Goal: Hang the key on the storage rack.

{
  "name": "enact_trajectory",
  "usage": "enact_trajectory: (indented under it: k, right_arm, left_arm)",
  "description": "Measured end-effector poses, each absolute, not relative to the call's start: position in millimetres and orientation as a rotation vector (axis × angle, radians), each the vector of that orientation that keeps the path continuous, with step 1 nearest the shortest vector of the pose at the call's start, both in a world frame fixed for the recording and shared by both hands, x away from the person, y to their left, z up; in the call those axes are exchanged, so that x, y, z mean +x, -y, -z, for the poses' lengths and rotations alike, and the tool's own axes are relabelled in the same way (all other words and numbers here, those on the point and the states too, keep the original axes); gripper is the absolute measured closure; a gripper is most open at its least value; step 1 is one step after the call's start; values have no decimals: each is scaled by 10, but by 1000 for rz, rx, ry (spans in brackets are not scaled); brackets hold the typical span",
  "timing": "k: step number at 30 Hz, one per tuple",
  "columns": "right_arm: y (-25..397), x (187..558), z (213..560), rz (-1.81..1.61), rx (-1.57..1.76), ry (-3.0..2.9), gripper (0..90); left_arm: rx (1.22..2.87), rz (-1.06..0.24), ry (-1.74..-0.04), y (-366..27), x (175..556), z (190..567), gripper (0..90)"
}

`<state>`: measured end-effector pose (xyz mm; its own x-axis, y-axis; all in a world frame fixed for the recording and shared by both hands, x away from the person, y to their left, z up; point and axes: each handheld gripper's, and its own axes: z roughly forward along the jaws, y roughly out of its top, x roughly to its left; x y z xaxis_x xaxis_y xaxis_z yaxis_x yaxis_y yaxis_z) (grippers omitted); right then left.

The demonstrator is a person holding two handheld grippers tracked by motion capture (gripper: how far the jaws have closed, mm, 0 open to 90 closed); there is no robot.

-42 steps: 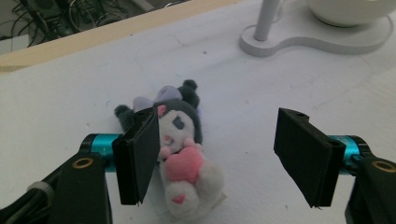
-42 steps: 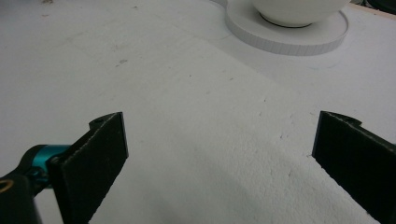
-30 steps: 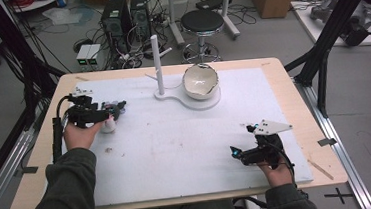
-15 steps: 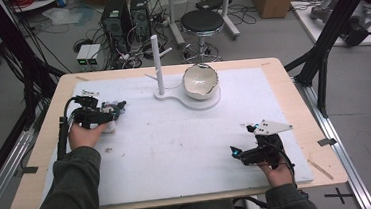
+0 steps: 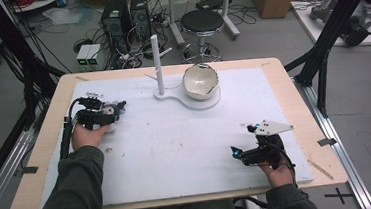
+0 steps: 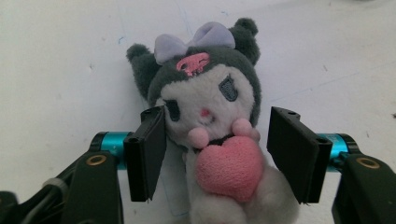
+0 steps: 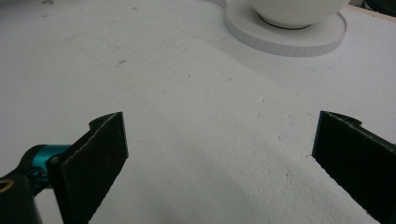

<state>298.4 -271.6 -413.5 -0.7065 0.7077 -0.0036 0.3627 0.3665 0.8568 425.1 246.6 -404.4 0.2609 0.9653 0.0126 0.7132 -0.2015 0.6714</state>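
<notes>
A small plush toy [image 6: 210, 107], dark grey and white with a lilac bow and a pink heart, lies on the white table cover between the jaws of my left gripper [image 6: 217, 154]. The left jaw touches its face and the right jaw stands a little off its side, so the gripper is open around it. In the high view the left gripper [image 5: 117, 109] and the plush toy [image 5: 110, 110] sit at the table's left. My right gripper [image 5: 235, 152] rests at the front right, open, its jaws wide apart over bare cover [image 7: 219, 158].
A white bowl [image 5: 200, 80] sits on a flat white stand [image 5: 188, 98] with an upright post [image 5: 156, 61] at the back middle of the table. In the right gripper view the bowl [image 7: 294, 9] and the stand [image 7: 285, 39] lie ahead of the jaws.
Almost nothing has moved. The left forearm has shifted slightly while the left gripper stays at the plush toy. The right gripper is still.
</notes>
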Motion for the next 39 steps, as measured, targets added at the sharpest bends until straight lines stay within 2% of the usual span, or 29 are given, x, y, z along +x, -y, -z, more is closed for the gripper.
enact_trajectory:
  k: [11, 23, 39]
  right_arm:
    - [2711, 2991, 4135, -1275, 926, -2262, 24]
    - [2708, 2988, 4134, -1277, 923, -2264, 24]
    - [2701, 2991, 4136, -1276, 918, -2266, 24]
  left_arm:
    - [2009, -636, -1552, -2458, 4266, 4061, 447]
    - [2046, -668, -1513, -2445, 4237, 4043, 585]
    - [2031, -640, -1466, -2460, 4191, 3984, 621]
